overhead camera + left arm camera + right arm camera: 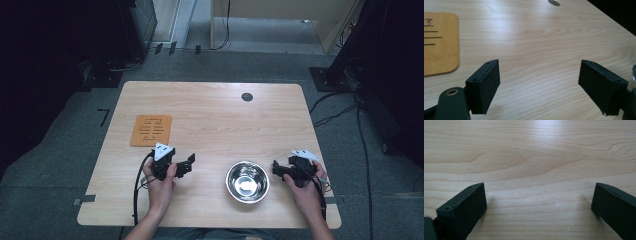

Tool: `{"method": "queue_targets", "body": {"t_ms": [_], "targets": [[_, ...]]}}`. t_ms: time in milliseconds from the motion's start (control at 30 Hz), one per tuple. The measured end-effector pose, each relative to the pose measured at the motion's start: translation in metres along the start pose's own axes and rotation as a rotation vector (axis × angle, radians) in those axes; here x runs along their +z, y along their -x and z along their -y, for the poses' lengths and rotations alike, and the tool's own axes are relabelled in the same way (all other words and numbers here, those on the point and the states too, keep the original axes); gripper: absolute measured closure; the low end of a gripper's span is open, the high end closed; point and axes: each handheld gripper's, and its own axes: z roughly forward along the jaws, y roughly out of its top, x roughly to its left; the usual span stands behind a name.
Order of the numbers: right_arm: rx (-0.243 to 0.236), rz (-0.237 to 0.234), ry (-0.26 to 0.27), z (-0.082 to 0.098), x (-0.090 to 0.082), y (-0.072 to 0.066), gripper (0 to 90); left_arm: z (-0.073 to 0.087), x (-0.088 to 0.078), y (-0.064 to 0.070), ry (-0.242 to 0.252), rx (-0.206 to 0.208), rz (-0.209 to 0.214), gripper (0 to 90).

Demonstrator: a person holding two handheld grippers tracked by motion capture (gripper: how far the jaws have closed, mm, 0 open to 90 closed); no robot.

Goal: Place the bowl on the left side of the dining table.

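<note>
Nothing has been picked up yet, as far as I can judge: the work looks to be at its very start. The left gripper (184, 165) sits low over the tabletop (210, 115) with its jaws spread wide and nothing between them but bare wood. The right gripper (278, 168) is the same, jaws standing far apart and holding nothing, with plain wood grain ahead of them.

The steel bowl (247, 181) stands upright on the tabletop between the two grippers, nearer the right one, whose jaws point toward its rim from just beside it. From the left gripper view only a sliver of shiny metal (634, 72) shows past the right-hand jaw, which I take for the bowl's edge. The bowl looks empty: I see only bright reflections on its inner wall and bottom, no food, liquid or object inside.

Beyond and to the outer side of the left gripper's jaws lies an orange-brown wooden mat (151, 130), flat, with dark slots cut in it; nothing rests on it. It is well apart from the bowl. Farther ahead of both sets of jaws, near the far edge, is a small dark round cap (247, 96) set in the tabletop.

My reading is that the bowl is the thing about to be handled, perhaps taken to the mat, and all of that remains to be done: approach, closing on the rim, lift and placing.
</note>
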Motion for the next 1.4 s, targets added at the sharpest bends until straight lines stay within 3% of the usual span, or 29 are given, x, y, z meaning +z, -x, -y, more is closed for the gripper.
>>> {"method": "queue_targets", "body": {"t_ms": [567, 1067, 1267, 1400], "targets": [[0.000, 0.000, 0.000, 0.000, 0.000, 0.000, 0.0, 0.003, 0.030, 0.051, -0.041, 0.052, 0.060, 17.3], [0.000, 0.000, 0.000, 0.000, 0.000, 0.000, 0.0, 0.013, 0.039, 0.079, -0.089, 0.109, 0.090, 17.3], [0.000, 0.000, 0.000, 0.000, 0.000, 0.000, 0.0, 0.016, 0.041, 0.088, -0.102, 0.113, 0.122, 16.3], [0.000, 0.000, 0.000, 0.000, 0.000, 0.000, 0.0, 0.020, 0.045, 0.093, -0.131, 0.130, 0.117, 16.8]]}}
